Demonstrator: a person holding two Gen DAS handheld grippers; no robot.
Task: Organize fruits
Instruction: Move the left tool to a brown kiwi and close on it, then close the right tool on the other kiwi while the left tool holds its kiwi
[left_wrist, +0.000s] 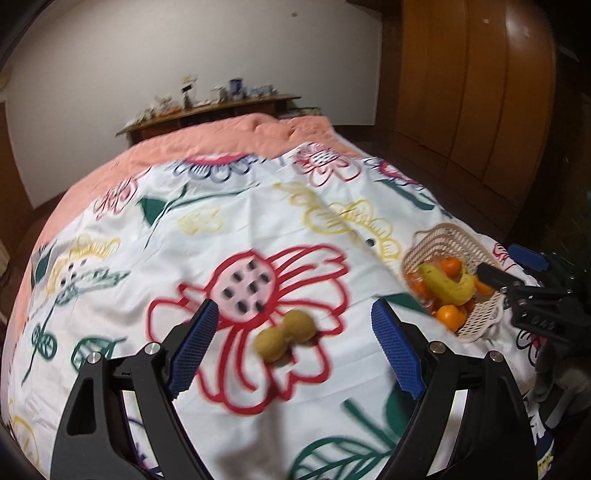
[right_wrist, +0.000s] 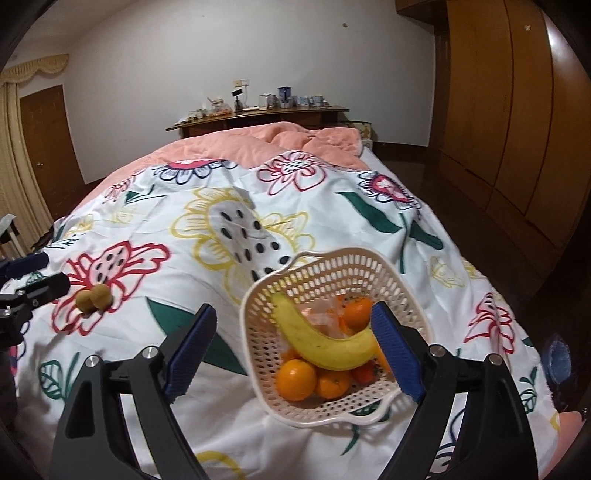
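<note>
The left gripper (left_wrist: 291, 314) is hanging spread wide and empty over the two kiwis (left_wrist: 286, 335) — apparently lining up a pick — while the right gripper (right_wrist: 293, 317), likewise released, is hovering over the basket (right_wrist: 258, 354), where the banana (right_wrist: 325, 347) is lying.

No legible txt, labels or nos. anywhere; bits on the far shelf too small/blurred.

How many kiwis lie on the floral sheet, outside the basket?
2. The first kiwi lies on the red flower print, and the second kiwi touches it on its far right side. The basket's fruit pile may hide more.
</note>
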